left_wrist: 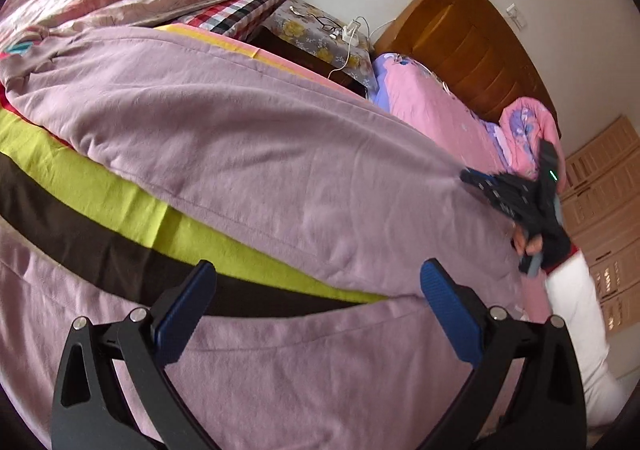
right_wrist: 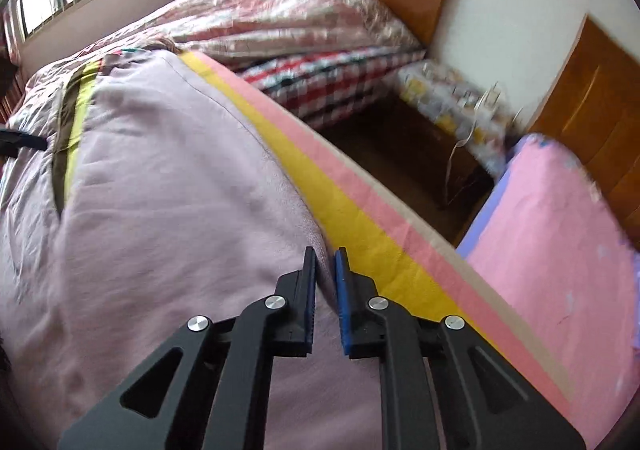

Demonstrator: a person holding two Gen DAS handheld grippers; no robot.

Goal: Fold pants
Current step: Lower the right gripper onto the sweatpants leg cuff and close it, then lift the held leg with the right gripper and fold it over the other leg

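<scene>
The lilac pants (left_wrist: 248, 154) lie spread across the striped bed sheet (left_wrist: 120, 210). The left gripper (left_wrist: 316, 290) hovers released above them, cloth running from 6 to 12 o'clock. The right gripper (right_wrist: 325, 270) is clenched on the pants' edge (pinched fabric between its pads), yellow stripe (right_wrist: 372, 246) at 2 o'clock.

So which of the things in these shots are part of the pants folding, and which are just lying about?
Job in hand:
- lilac pants
- left gripper, open over the pants
- right gripper, closed on a pants edge

Lying about:
- striped sheet
- floral quilt
- checked blanket
- nightstand with cables
- pink bed
</scene>
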